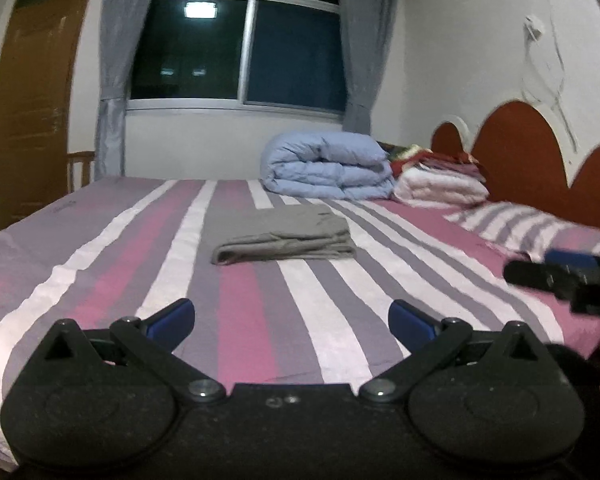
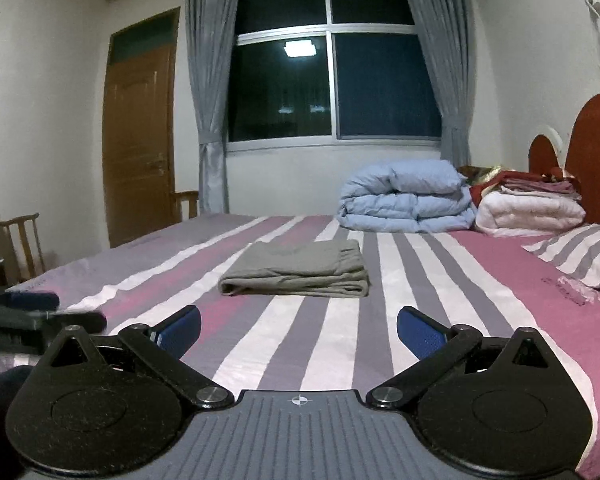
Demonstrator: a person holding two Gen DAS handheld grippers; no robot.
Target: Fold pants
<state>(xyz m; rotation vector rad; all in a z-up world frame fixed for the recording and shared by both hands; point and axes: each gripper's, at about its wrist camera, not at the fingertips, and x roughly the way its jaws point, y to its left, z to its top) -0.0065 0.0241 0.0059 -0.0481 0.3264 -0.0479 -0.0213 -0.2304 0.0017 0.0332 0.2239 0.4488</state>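
Pants (image 2: 296, 268) look pretty much done to us: the grey pair sits as a compact rectangular stack in the middle of the striped bedsheet (image 2: 380, 340), layers piled fairly square, with one rounded fold edge facing the cameras. Our read is that the folding itself is finished and all that could be left is a bit of tidying, since the near edge shows a few uneven layers.

Both sets of tongs are back near the edge of the bed, well apart from the pile. The left gripper (image 1: 291, 316) has its blue pads spread wide with nothing between them, and the right gripper (image 2: 299, 328) is the same, jaws apart and empty. Each one also pokes into the side of the other's view, but blurred.

As for writing, there's not much. We can make out a small dark embroidered mark on the pink stripe by the striped pillow (image 2: 580, 256), and a faint one near the far left side of the sheet, but both are too small and soft to read. No brand is visible on the pants or the grippers.
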